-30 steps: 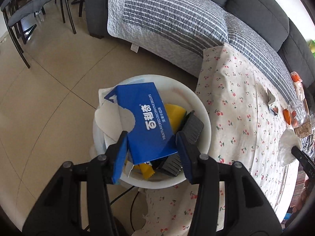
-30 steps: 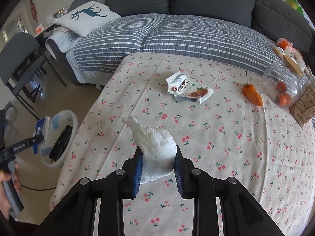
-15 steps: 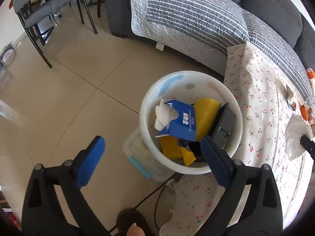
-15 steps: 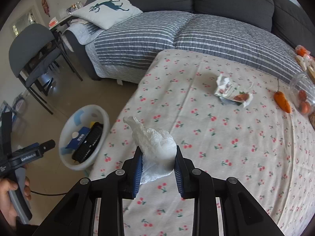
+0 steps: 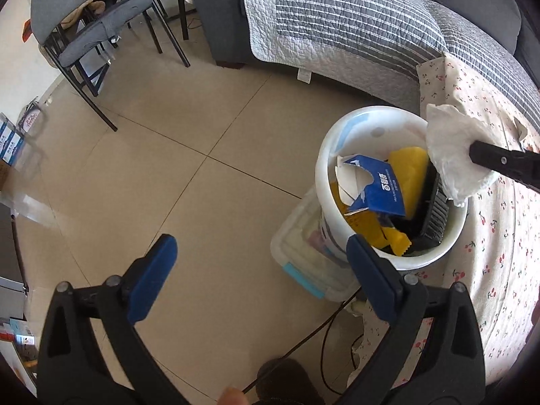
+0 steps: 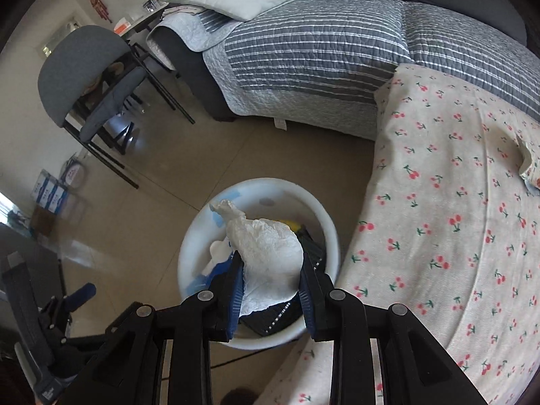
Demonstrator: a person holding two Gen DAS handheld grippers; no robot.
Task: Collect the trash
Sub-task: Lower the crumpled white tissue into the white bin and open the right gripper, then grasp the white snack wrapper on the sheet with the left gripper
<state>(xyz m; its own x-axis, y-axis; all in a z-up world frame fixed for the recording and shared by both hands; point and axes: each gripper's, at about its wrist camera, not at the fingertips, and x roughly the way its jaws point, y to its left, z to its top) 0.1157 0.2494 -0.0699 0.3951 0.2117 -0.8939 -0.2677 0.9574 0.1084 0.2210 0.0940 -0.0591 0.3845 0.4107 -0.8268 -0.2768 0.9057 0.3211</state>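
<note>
A white round trash bin (image 5: 341,155) stands on the floor beside the table; it also shows in the right wrist view (image 6: 192,236). It holds a blue box (image 5: 381,185), yellow wrappers (image 5: 408,165) and a black object (image 5: 433,216). My right gripper (image 6: 271,266) is shut on a crumpled white tissue (image 6: 270,260) and holds it right above the bin; the tissue also shows in the left wrist view (image 5: 449,148). My left gripper (image 5: 260,270) is open and empty, above the floor to the left of the bin.
The table with the cherry-print cloth (image 6: 455,219) lies right of the bin, with a crumpled wrapper (image 6: 528,168) on it. A clear plastic box (image 5: 303,256) sits on the floor under the bin. A grey striped sofa (image 5: 337,23) and a grey chair (image 5: 87,20) stand beyond. A black cable (image 5: 303,341) runs across the floor.
My right gripper has carried the tissue from over the table to above the bin. My left gripper has pulled back and to the left, away from the bin, still open.
</note>
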